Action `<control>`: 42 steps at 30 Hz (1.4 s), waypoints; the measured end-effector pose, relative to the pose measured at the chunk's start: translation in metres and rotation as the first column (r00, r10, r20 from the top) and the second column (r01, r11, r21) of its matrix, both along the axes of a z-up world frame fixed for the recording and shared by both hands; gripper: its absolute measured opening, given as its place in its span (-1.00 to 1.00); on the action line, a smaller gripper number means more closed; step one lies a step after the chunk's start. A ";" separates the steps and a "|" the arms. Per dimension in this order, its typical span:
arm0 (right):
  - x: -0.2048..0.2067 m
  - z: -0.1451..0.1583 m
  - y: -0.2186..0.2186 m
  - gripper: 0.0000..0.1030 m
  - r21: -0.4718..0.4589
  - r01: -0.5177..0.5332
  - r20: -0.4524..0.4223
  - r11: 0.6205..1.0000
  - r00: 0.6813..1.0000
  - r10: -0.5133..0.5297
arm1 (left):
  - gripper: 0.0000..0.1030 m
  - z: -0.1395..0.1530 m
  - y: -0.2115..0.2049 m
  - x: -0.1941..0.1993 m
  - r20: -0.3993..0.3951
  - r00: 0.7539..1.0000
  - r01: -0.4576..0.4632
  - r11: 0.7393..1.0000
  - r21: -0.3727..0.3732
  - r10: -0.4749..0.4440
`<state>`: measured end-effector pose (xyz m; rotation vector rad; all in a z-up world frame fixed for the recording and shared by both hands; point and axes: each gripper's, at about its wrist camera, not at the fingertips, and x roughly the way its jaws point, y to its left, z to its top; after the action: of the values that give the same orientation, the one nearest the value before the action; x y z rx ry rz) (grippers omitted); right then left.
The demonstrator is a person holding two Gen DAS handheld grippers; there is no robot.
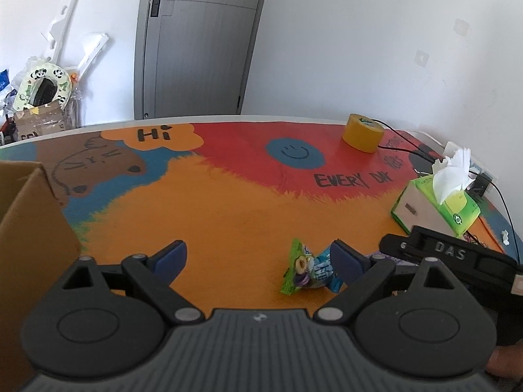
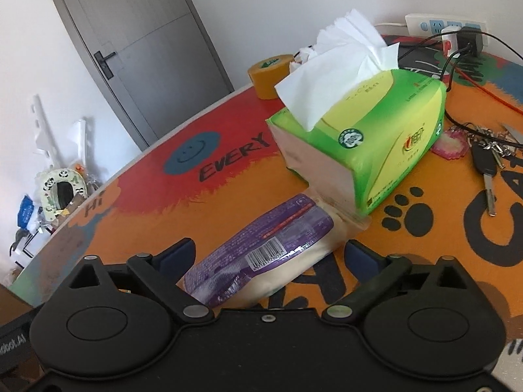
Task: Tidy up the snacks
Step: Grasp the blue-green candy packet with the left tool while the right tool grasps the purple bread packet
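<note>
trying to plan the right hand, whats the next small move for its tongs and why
Probably close the right tongs on the purple snack pack: they stand open with the pack lying between the fingers on the table, not yet gripped. The tissue box touches its far end, so lift gently.

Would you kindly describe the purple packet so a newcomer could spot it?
Find the green tissue box on the colourful table. The purple packet lies just before it, between the open right gripper fingers; alone there, it shows a barcode.
</note>
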<state>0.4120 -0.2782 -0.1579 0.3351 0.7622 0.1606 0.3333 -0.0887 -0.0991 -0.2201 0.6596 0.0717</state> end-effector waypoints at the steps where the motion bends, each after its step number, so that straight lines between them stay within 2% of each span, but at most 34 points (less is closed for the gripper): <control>1: 0.001 0.000 0.003 0.92 -0.011 0.003 0.003 1.000 1.000 -0.003 | 0.82 -0.001 0.000 0.001 -0.002 1.000 -0.001 1.000 0.000 0.001; 5: 0.006 -0.002 0.015 0.90 -0.084 -0.003 0.012 0.996 1.000 0.004 | 0.82 -0.003 0.001 0.004 -0.005 1.000 -0.005 1.000 0.000 0.005; 8: 0.003 -0.003 0.019 0.75 -0.134 -0.015 0.021 0.991 1.000 0.018 | 0.82 -0.005 0.000 0.007 -0.012 1.000 -0.009 1.000 -0.010 0.009; 12: -0.005 -0.002 0.012 0.49 -0.134 -0.014 0.034 0.991 0.999 0.018 | 0.82 -0.008 -0.008 0.011 -0.011 1.000 0.008 1.000 -0.005 -0.008; 18: -0.014 0.001 -0.001 0.23 -0.111 -0.030 0.035 0.993 0.999 0.034 | 0.82 -0.013 -0.022 0.015 -0.016 0.999 0.031 0.999 -0.004 -0.031; 23: -0.023 0.004 -0.013 0.11 -0.089 -0.039 0.028 0.995 0.999 0.042 | 0.82 -0.019 -0.034 0.021 -0.020 0.999 0.051 0.999 0.009 -0.050; 26: -0.027 0.005 -0.018 0.10 -0.084 -0.038 0.020 0.996 0.999 0.040 | 0.80 -0.023 -0.040 0.025 -0.007 0.998 0.058 0.998 0.020 -0.058; 28: -0.028 0.005 -0.019 0.13 -0.081 -0.035 0.018 0.996 0.999 0.037 | 0.74 -0.027 -0.042 0.028 -0.015 0.998 0.055 0.998 0.033 -0.055; 31: -0.026 0.004 -0.014 0.23 -0.089 -0.036 0.020 0.995 0.999 0.038 | 0.29 -0.029 -0.041 0.028 -0.012 0.998 0.061 0.998 0.021 -0.061; 32: -0.024 0.004 -0.012 0.33 -0.090 -0.038 0.020 0.995 0.999 0.039 | 0.08 -0.030 -0.041 0.027 -0.013 0.998 0.061 0.998 0.018 -0.061; 35: -0.020 0.003 -0.005 0.50 -0.094 -0.040 0.020 0.995 0.999 0.042 | -0.15 -0.028 -0.036 0.024 0.004 0.998 0.058 0.998 0.006 -0.058; 37: -0.020 0.002 0.001 0.51 -0.111 -0.046 0.022 0.993 0.999 0.049 | -0.29 -0.025 -0.033 0.022 0.010 0.998 0.055 0.998 0.004 -0.055; 40: -0.024 0.001 0.007 0.40 -0.148 -0.051 0.029 0.988 0.998 0.056 | -0.32 -0.022 -0.027 0.017 0.011 0.999 0.049 0.999 -0.006 -0.049; 42: -0.028 0.002 0.007 0.10 -0.166 -0.045 0.032 0.985 0.998 0.051 | -0.34 -0.021 -0.024 0.013 0.013 0.999 0.046 0.999 -0.010 -0.046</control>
<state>0.3841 -0.2711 -0.1563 0.1558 0.7427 0.1469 0.3461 -0.1128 -0.1205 -0.2150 0.6525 0.0229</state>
